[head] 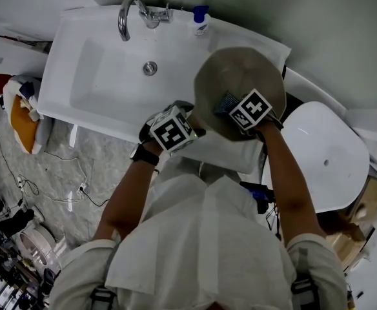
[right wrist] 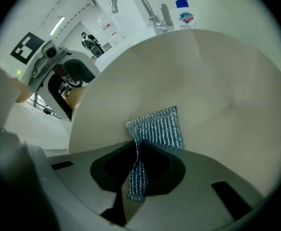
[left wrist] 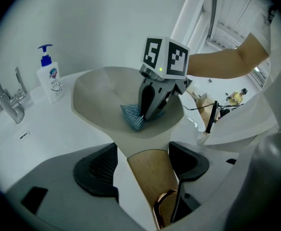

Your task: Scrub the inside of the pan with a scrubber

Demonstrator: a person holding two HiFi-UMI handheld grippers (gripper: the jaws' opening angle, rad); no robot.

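A beige pan [head: 240, 73] is held tilted over the right end of the white sink [head: 91, 76]. My left gripper [head: 190, 126] is shut on its wooden handle [left wrist: 149, 174], which runs between the two dark pads. My right gripper [head: 235, 110] is shut on a blue mesh scrubber [head: 225, 100] and holds it against the pan's inside. In the right gripper view the scrubber [right wrist: 157, 126] lies flat on the pan's [right wrist: 217, 76] inner surface, with a strip pinched in my right gripper [right wrist: 138, 172]. The left gripper view shows the right gripper [left wrist: 152, 113] standing in the pan [left wrist: 102, 93] on the scrubber [left wrist: 132, 116].
A chrome faucet [head: 127, 18] and a blue-capped soap bottle [head: 201, 21] stand at the sink's back edge; the drain [head: 150, 68] is in the basin's middle. A white toilet lid [head: 324, 154] sits right of the sink. Cables and clutter lie on the floor at left.
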